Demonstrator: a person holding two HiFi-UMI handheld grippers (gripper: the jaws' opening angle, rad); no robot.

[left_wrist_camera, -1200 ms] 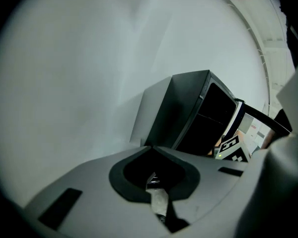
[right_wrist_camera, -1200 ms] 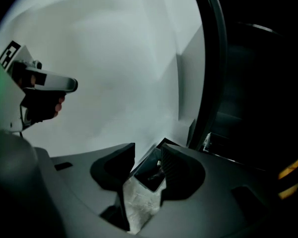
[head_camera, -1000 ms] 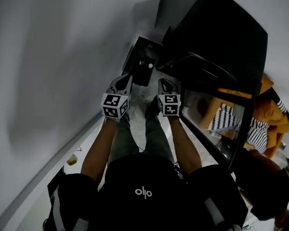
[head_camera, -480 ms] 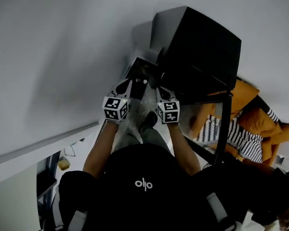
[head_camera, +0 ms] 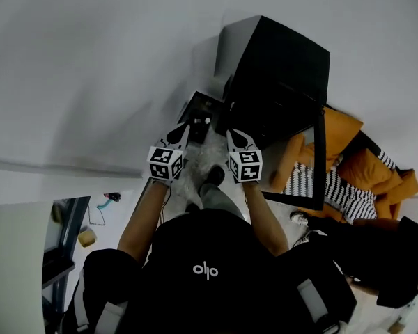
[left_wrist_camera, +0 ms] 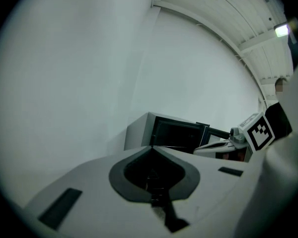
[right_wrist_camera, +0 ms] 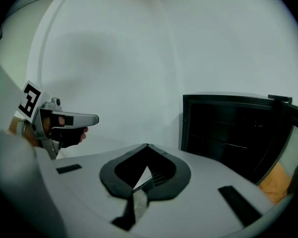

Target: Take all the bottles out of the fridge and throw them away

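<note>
Left gripper (head_camera: 182, 129) and right gripper (head_camera: 235, 135), both closed and empty, face the open fridge (head_camera: 285, 61); probably one must next open and reach inside.

fridge (right_wrist_camera: 228, 133) interior too dark to read, door (right_wrist_camera: 289, 120) cut by right edge; small floor items (head_camera: 88, 237) unidentifiable

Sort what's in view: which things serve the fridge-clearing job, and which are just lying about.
Job: black fridge, its open glass door, black bin beside it, left gripper and right gripper, both shut and empty.
Lying about: orange cushions, striped fabric.
</note>
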